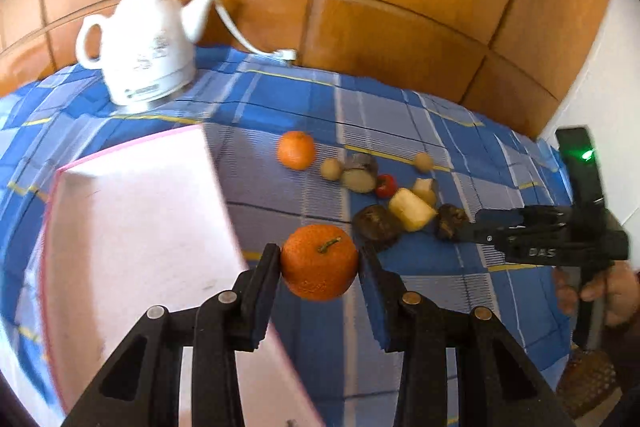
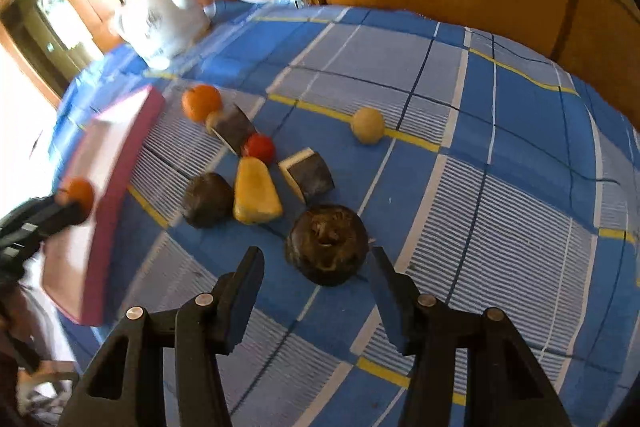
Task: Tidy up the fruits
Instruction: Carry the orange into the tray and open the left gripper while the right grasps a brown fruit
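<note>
The pink tray [image 1: 132,219] is taken as the landmark, and the scene is read from it rightward. In the left wrist view, an orange [image 1: 319,261] is seen clamped between the pads of the left gripper [image 1: 319,267], lifted off the cloth and just right of the tray's near edge. A second orange [image 1: 296,149] is found on the checked tablecloth [image 1: 280,99], right of the tray's far corner. Further right of the tray, a loose cluster is laid out: small pale fruits, a red one [image 2: 259,147], a yellow wedge [image 2: 256,191] and dark pieces.

At the cluster's end furthest from the tray, a dark round fruit [image 2: 327,243] is framed by the right gripper [image 2: 316,267]. Its jaws are held apart around the fruit; a gap is visible on the left side, while contact on the right cannot be made out.

The step in hand is judged to be the carrying of the orange to the tray. The next move calls for it to be brought over the tray and lowered before release, while the dark fruit is gripped.

The tray's contents are washed out by glare, and motion blur softens its rim. The white kettle [image 1: 140,55] beyond the tray is blurred as well. The person is cut off except for a hand [image 1: 608,291].
</note>
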A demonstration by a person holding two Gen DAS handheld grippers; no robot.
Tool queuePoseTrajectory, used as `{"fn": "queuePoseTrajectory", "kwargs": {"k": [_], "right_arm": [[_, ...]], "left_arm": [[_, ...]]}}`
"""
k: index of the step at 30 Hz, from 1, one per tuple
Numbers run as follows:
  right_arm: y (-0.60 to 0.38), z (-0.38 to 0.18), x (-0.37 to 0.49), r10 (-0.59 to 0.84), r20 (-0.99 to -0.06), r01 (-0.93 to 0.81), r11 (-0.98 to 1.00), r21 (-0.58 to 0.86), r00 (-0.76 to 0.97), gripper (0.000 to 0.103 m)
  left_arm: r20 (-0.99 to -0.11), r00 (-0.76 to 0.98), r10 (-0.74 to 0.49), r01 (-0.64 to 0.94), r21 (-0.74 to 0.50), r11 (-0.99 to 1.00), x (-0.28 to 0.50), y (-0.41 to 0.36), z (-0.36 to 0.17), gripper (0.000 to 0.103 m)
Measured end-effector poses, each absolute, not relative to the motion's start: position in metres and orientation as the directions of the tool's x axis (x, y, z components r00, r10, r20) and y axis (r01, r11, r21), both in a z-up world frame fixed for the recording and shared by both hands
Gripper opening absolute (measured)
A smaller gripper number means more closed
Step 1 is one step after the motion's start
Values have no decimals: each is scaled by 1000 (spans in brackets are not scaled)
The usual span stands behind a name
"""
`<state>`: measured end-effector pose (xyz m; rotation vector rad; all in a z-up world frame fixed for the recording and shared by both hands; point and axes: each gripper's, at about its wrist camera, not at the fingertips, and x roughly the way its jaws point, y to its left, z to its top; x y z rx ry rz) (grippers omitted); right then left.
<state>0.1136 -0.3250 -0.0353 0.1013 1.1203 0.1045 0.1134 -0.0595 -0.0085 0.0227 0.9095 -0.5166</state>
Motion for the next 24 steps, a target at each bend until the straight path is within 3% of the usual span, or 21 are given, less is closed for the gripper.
{"fn": "queuePoseTrajectory", "kwargs": {"k": [17,19,24], "right_arm": [[-318,-54,131,73,-905,-75,996,45,419,52],[-318,-54,130,75,-907,-69,996,51,414,52],[-320,-53,131,62,-911,-55,998,43,407,52]], "left_arm": [[-817,573,-59,20,-58,998,149,67,-45,42],[-812,581,-47,0,-58,998,146,77,-44,52],[-775,630,-50,-18,-79,997,123,80,-29,62]]}}
